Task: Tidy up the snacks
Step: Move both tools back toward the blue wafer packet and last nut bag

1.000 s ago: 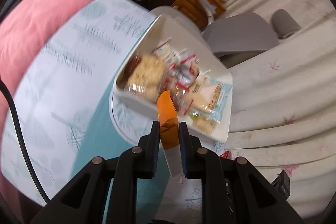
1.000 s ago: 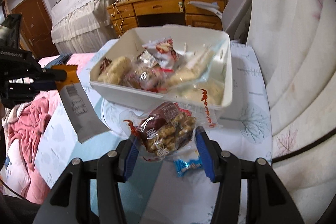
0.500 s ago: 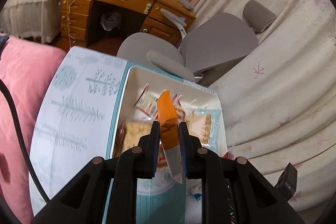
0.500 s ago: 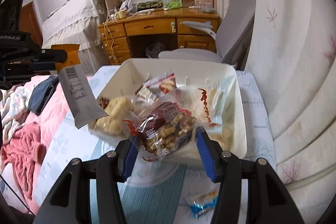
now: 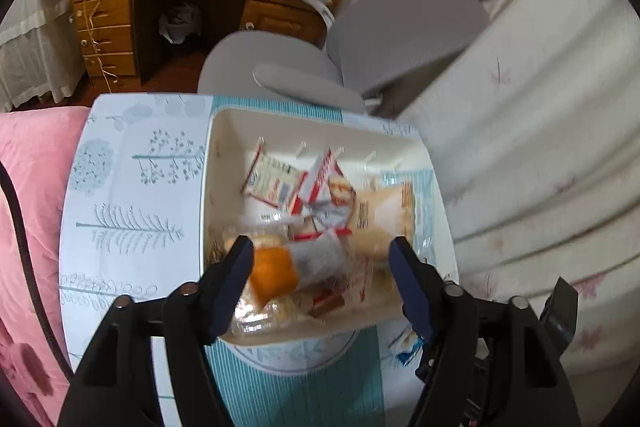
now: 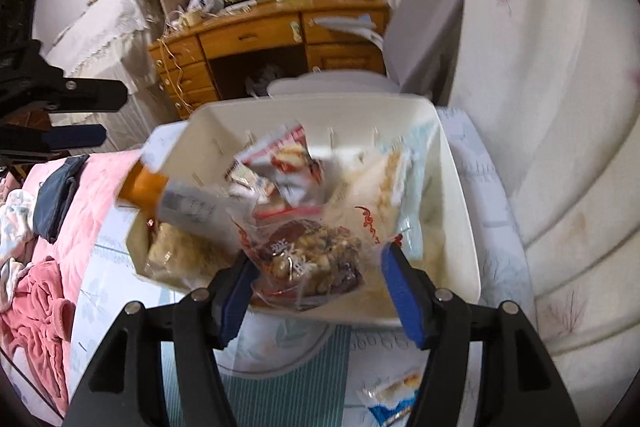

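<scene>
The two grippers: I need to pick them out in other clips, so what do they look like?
Both look alike. The left gripper and right gripper have black angular plastic arms with round silver rivets, ending in flat blue finger pads. A black cable runs along the left wrist view's edge. No sleeves or hands show.

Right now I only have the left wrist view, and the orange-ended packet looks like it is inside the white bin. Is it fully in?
Observer: Not clearly. In the right wrist view the orange-ended packet lies tilted at the white bin's left rim, with its orange end poking past the rim. It is blurred, so it may not have settled.
Operator: And the other gripper?
Observer: The right gripper is over the bin. Its jaws have just been opening, and the nut brittle packet is between them, clear of the right pad.
Operator: Anything left outside?
Observer: One blue-and-white packet lies on the tablecloth in front of the bin.
</scene>
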